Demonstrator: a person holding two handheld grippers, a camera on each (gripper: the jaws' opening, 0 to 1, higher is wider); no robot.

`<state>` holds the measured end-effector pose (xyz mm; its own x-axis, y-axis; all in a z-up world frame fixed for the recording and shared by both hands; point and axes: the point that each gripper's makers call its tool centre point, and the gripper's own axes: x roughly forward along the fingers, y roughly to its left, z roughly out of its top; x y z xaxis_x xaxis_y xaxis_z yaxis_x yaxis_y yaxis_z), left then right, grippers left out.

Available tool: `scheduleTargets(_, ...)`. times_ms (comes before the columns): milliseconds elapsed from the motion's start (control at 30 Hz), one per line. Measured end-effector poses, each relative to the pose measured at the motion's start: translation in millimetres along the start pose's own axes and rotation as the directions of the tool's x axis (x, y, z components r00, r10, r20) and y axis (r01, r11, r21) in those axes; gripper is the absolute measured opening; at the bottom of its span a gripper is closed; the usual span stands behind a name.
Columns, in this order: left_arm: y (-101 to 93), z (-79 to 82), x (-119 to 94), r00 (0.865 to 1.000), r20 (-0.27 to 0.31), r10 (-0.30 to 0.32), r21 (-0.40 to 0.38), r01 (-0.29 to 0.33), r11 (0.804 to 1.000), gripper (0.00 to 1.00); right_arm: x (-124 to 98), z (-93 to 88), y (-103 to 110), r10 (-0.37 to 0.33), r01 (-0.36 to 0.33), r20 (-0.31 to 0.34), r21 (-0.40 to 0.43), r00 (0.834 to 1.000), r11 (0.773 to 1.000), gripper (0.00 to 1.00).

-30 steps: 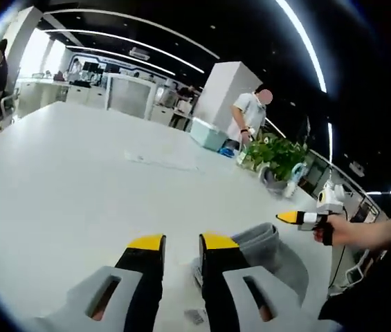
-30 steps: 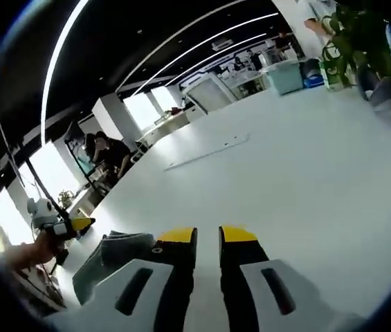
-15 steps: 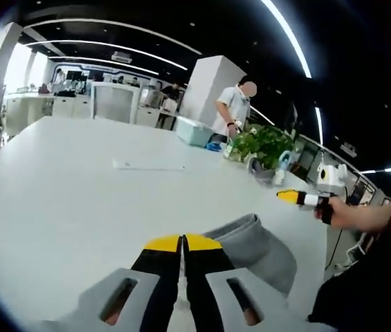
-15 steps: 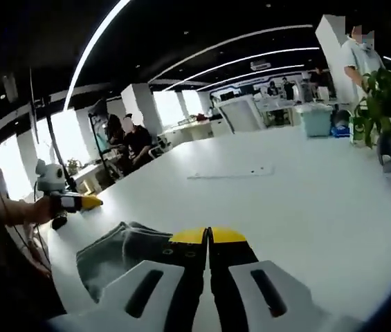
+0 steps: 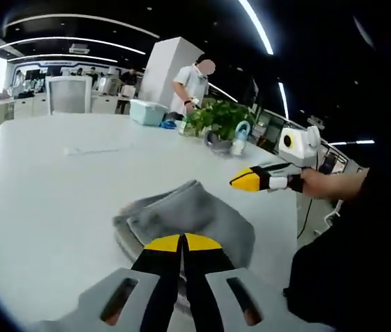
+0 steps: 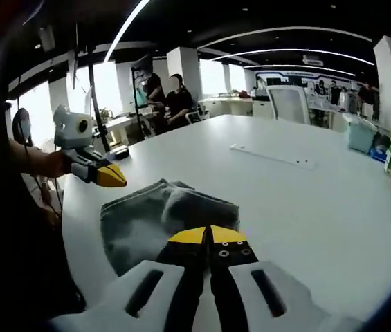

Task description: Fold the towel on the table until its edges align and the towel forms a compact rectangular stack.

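Observation:
A grey towel [image 5: 181, 213] lies folded in a thick, slightly lumpy stack on the white table [image 5: 50, 200], near its edge. My left gripper [image 5: 183, 241] hovers just short of the towel, jaws shut and holding nothing. The right gripper [image 5: 249, 180] comes in from the right, held in a hand, its yellow tip shut above the towel's right side. In the right gripper view the towel [image 6: 155, 216] lies just beyond my right gripper [image 6: 210, 234], which is shut and empty. The left gripper [image 6: 110, 176] hangs to the towel's left, apart from it.
A flat white strip [image 5: 95, 149] lies farther along the table. A potted plant [image 5: 219, 117], a bottle [image 5: 241, 137] and a teal box [image 5: 147, 111] stand at the far end beside a standing person [image 5: 194, 79]. Seated people [image 6: 174, 97] are past the table's other side.
Both grippers went from open to shut. Both have drawn back from the towel, so the whole folded stack now shows ahead of the jaws.

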<state>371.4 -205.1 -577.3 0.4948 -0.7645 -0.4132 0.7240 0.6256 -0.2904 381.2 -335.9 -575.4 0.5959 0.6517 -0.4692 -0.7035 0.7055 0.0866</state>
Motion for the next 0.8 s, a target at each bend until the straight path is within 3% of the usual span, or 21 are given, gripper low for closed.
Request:
scheduleTargets(200,-13.2,-13.8,5,0.997,-0.054,-0.052,0.003,0.053,0.999,0.01,9,-14.4,24,0.070,-0.071,-0.049,-0.025,0.996,0.997,0.00)
scheduleTargets(300,-14.4,-19.0,6,0.996,-0.071,-0.063,0.003,0.064,0.998,0.01,11,-20.8,30,0.089,-0.092,-0.071,-0.030,0.993,0.995,0.00)
scheduleTargets(500,-17.8,-35.1,10,0.984,-0.156,-0.082,-0.005,0.082,0.997,0.01,15,-34.8,32,0.101,-0.106,-0.120,-0.029,0.988,0.994,0.00)
scheduleTargets(700,-13.9,-41.7,16,0.981,-0.186,-0.057,0.051,0.067,0.996,0.01,19,-44.4,32,0.086,-0.093,-0.167,-0.034,0.982,0.995,0.00)
scheduleTargets(800,-11.6,-48.5,19,0.973,-0.226,-0.033,0.139,0.066,0.988,0.01,23,-49.7,34,0.081,-0.086,-0.180,-0.020,0.980,0.996,0.00)
